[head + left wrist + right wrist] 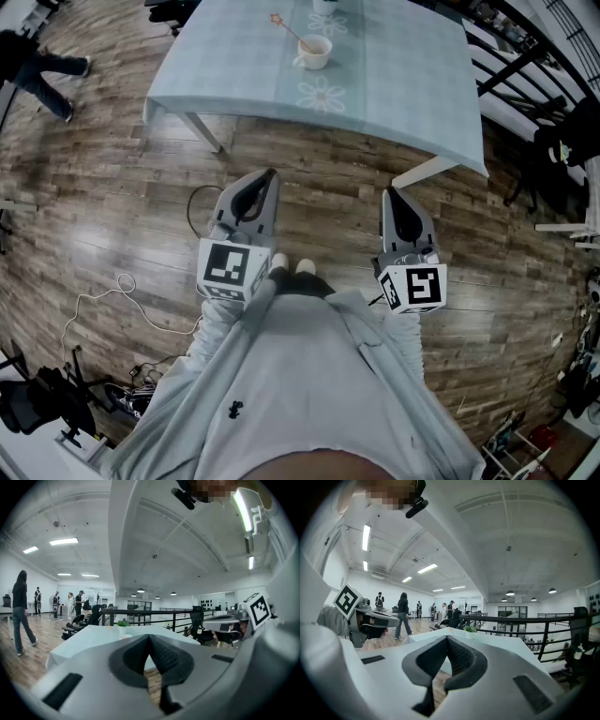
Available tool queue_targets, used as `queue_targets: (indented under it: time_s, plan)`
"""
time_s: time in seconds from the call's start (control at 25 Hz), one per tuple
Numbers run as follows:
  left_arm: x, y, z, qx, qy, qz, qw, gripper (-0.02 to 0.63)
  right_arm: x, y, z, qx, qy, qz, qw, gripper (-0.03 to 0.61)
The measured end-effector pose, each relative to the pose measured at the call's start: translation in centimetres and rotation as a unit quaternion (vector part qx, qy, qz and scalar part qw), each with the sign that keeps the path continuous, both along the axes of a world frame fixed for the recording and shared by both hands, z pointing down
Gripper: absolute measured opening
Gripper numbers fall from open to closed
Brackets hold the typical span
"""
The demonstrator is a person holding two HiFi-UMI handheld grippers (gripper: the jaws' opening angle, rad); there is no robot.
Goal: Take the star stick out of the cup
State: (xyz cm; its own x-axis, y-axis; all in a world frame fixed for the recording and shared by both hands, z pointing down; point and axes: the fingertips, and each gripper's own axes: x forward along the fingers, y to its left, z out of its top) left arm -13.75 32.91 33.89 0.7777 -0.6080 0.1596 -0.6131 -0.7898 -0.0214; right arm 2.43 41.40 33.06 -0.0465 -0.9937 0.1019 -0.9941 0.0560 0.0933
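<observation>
Here the left gripper (267, 178) hangs over the floor (112, 216), jaws together on nothing. Ahead on the table (412, 94), the stick (292, 34) leans in the cup (315, 52), well apart from both grippers. The right gripper (390, 194) is likewise closed and empty.

floor (103, 197): wood planks | table (412, 84): pale-blue cloth | ceiling lights (63, 541): strips

Floor (103, 206): matt, worn wood planks. Tablecloth (412, 84), top centre: smooth pale cloth. Cup (315, 53): smooth white.
</observation>
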Motion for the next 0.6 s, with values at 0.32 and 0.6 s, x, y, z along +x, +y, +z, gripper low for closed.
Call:
queue_targets:
  time_s: [0.32, 0.6]
  plan:
    - [-0.4, 0.9, -0.6, 0.000, 0.002, -0.001, 1.0000, 0.020, -0.3, 1.2, -0.6, 0.010, -0.015, 0.001, 1.000, 0.015]
    - [-0.8, 1.4, -0.8, 0.006, 0.004, -0.020, 0.9998, 0.020, 0.1, 1.7, -0.2, 0.014, -0.018, -0.012, 1.000, 0.016]
